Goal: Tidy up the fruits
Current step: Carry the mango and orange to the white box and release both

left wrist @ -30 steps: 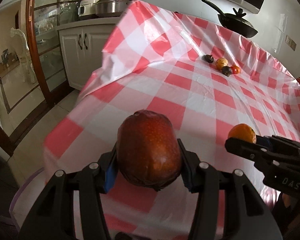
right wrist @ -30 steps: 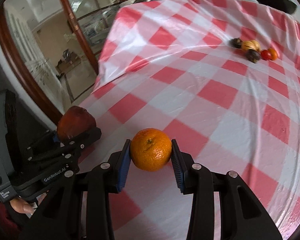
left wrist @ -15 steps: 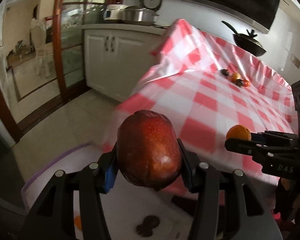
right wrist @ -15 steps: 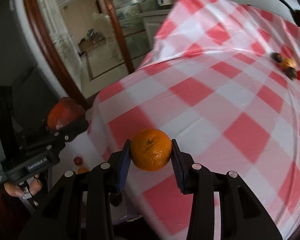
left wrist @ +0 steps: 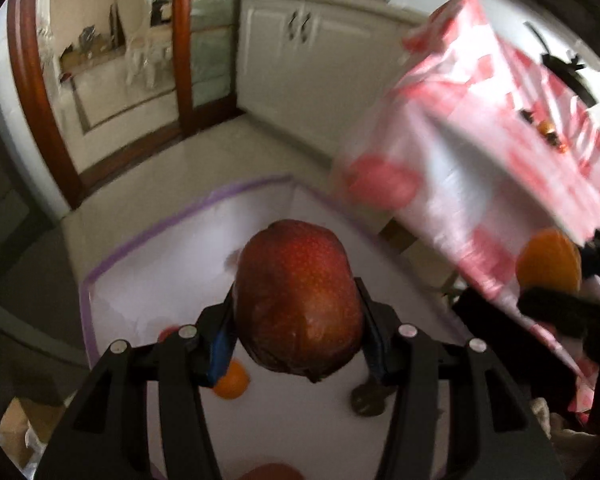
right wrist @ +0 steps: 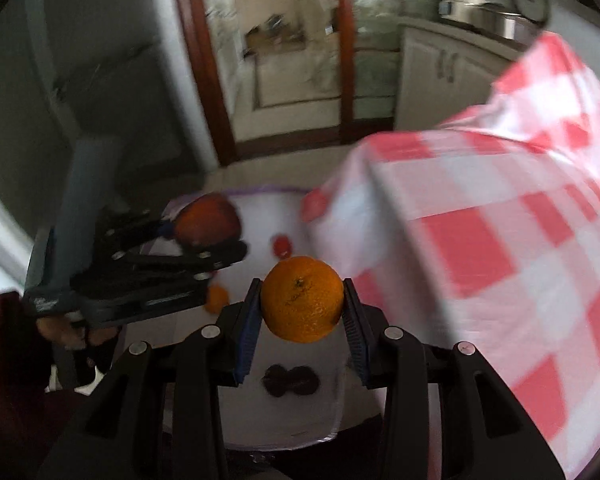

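The left gripper [left wrist: 298, 350] pinched the red fruit [left wrist: 298, 300]; the right gripper [right wrist: 302, 326] pinched the orange [right wrist: 302, 298]. The white bin [left wrist: 112, 264] probably lay right below both.

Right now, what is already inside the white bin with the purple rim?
The white bin holds a small orange fruit, a red fruit and dark fruits. The left gripper and its red mango cover part of the floor.

home kitchen | white cabinets [left wrist: 300, 48] | cookers [right wrist: 496, 20] | checked tablecloth [right wrist: 500, 216]
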`<state>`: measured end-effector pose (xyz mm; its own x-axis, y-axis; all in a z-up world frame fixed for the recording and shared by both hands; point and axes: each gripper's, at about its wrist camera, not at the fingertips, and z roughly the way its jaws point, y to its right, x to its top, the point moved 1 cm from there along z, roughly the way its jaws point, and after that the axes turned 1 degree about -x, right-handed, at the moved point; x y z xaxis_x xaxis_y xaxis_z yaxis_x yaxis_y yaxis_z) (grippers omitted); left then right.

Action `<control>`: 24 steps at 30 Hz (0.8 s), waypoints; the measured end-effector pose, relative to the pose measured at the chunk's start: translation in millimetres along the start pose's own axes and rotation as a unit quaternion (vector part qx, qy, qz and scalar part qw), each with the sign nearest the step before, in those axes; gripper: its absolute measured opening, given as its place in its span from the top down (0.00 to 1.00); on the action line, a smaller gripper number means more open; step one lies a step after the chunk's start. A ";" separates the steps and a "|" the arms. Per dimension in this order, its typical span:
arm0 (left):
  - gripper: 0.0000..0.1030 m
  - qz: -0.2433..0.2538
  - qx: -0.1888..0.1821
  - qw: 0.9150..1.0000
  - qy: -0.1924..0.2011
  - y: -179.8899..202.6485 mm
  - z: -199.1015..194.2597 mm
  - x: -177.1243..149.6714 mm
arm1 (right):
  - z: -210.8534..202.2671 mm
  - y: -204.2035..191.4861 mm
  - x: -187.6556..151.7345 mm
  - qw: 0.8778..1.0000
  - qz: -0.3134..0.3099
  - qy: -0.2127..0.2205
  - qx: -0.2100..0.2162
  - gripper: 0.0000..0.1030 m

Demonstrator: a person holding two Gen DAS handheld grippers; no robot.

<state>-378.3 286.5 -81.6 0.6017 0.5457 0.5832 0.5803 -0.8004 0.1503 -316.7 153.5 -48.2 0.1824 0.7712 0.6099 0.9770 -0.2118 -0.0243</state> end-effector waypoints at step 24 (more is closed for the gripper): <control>0.24 -0.087 0.101 0.986 -0.104 -59.3 57.7 -18.7 | 127.1 -62.7 -37.1 0.979 -0.106 -0.172 0.024 0.33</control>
<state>-392.3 338.2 -147.5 0.5716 0.7257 0.3830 0.7689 -0.6367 0.0589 -370.6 214.5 -170.0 -0.0059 0.9533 0.3019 0.9995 -0.0036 0.0309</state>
